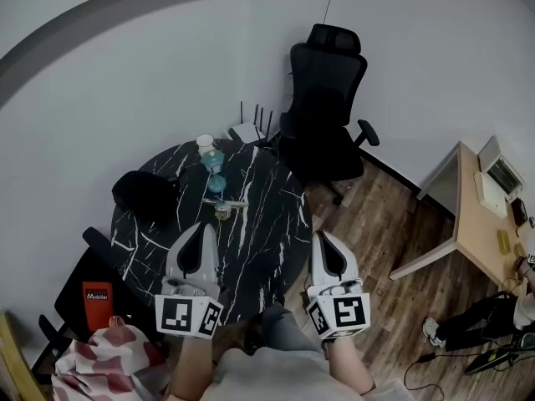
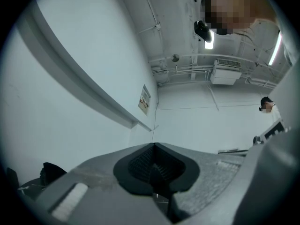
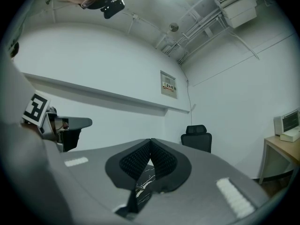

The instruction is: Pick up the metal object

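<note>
A round black marble table [image 1: 267, 224] carries a small silvery metal object [image 1: 224, 205] near its middle, too small to make out in detail. Behind it stand a blue hourglass-shaped item [image 1: 214, 170] and a clear cup [image 1: 205, 143]. My left gripper [image 1: 202, 227] hovers over the table's near part, a little short of the metal object, jaws shut and empty. My right gripper [image 1: 323, 238] is at the table's right edge, also shut with nothing held. In the left gripper view the left gripper [image 2: 153, 147] points up at the wall and ceiling. In the right gripper view the right gripper [image 3: 150, 142] shows its pads pressed together.
A black bundle [image 1: 146, 193] lies on the table's left. A black office chair [image 1: 323, 107] and a white router [image 1: 248, 130] stand behind the table. A wooden desk [image 1: 481, 224] is at the right, with a person's legs [image 1: 476, 317] below it. A red-labelled black item [image 1: 95, 294] sits at the lower left.
</note>
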Action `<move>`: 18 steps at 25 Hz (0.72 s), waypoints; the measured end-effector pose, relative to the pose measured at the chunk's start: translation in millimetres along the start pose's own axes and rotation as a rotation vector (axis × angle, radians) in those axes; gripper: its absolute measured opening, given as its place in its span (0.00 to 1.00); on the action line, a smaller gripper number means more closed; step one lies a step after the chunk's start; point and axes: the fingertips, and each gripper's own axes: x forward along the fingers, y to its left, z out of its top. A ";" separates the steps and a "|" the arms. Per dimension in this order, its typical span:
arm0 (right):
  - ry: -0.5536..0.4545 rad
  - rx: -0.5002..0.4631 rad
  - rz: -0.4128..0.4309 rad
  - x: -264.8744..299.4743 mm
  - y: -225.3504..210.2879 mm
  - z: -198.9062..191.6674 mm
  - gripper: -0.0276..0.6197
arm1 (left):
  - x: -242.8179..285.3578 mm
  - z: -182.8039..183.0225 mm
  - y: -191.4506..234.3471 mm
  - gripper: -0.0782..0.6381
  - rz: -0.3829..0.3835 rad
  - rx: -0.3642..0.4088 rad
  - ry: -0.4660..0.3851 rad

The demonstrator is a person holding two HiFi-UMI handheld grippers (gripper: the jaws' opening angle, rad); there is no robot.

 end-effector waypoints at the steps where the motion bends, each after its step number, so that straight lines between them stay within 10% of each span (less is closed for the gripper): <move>1: 0.000 -0.001 0.004 5.5 0.1 -0.5 0.05 | 3.5 -0.9 4.1 0.12 0.007 0.001 0.001; 18: 0.010 -0.003 0.087 120.2 -12.2 -5.3 0.05 | 83.5 -20.8 60.2 0.12 0.084 -0.018 0.011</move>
